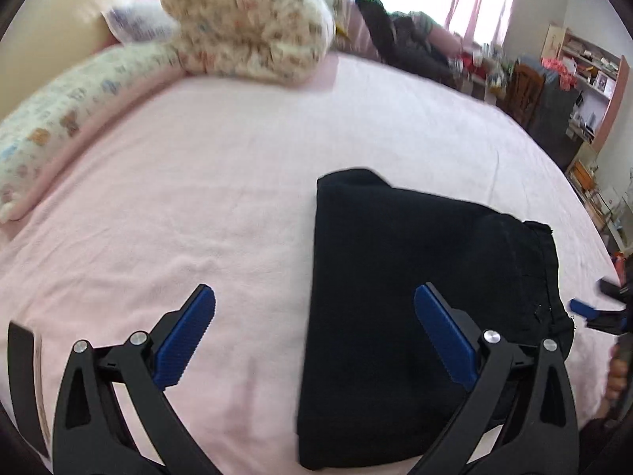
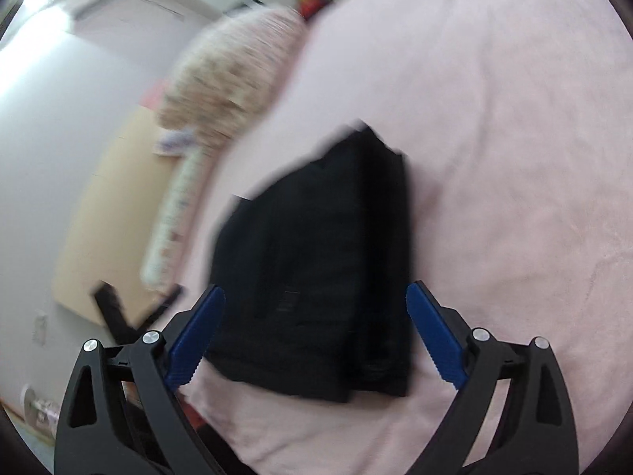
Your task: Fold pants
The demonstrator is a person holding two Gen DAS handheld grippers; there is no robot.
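Note:
Black pants (image 1: 399,297) lie folded into a compact rectangle on the pink bed sheet (image 1: 198,198). My left gripper (image 1: 314,297) is open and empty, hovering above the pants' left edge. My right gripper (image 2: 316,297) is open and empty above the near end of the folded pants (image 2: 316,269). The right gripper's blue fingertip also shows at the right edge of the left wrist view (image 1: 583,308), just beyond the pants' waistband side.
A floral pillow (image 1: 249,27) and a long floral bolster (image 1: 67,118) lie at the head of the bed. Dark clothes (image 1: 399,39) sit at the far bed edge. Shelves and furniture (image 1: 569,91) stand at the right. The right wrist view is motion-blurred.

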